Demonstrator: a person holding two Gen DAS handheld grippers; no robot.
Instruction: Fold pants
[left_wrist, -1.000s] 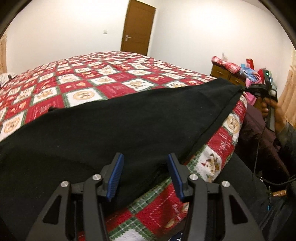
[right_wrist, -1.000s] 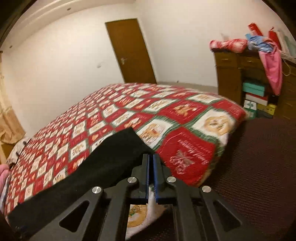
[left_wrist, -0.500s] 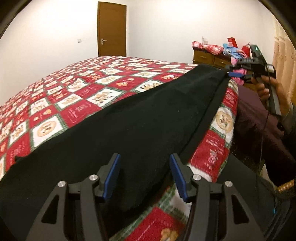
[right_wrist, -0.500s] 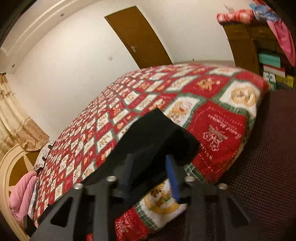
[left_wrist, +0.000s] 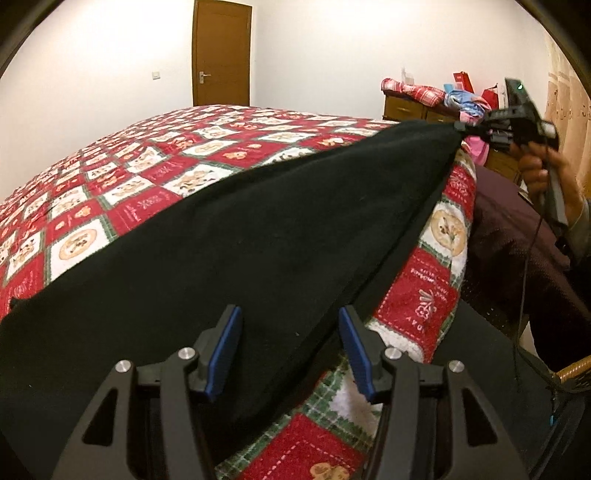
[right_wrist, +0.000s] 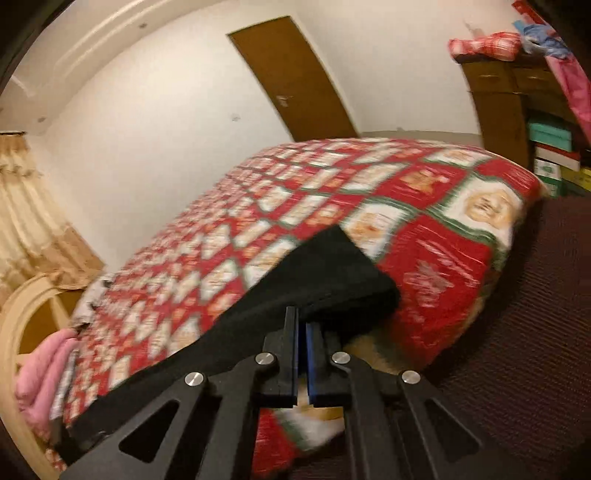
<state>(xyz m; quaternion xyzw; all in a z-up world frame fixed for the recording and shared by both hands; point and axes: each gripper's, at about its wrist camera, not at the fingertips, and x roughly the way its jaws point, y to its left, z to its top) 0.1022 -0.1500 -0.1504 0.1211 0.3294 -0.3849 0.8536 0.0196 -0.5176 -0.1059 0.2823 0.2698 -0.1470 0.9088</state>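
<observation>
Black pants (left_wrist: 258, 236) lie stretched along the near edge of the bed. My left gripper (left_wrist: 290, 332) is open, its blue pads on either side of the pants' near edge, touching nothing. My right gripper (right_wrist: 304, 328) is shut on the far end of the pants (right_wrist: 332, 273) and lifts that end off the quilt. It also shows in the left wrist view (left_wrist: 480, 129), held by a hand at the upper right, pulling the cloth taut into a point.
The bed carries a red, white and green patchwork quilt (left_wrist: 155, 184). A wooden dresser (left_wrist: 413, 109) piled with clothes stands by the far wall, next to a brown door (left_wrist: 221, 55). Dark carpet (right_wrist: 535, 314) lies right of the bed. Pink cloth (right_wrist: 44, 369) lies at the headboard.
My right gripper opened half a second ago and has shut again on the pants' end, lifting it. The left gripper stayed open and drifted slightly along the edge.
</observation>
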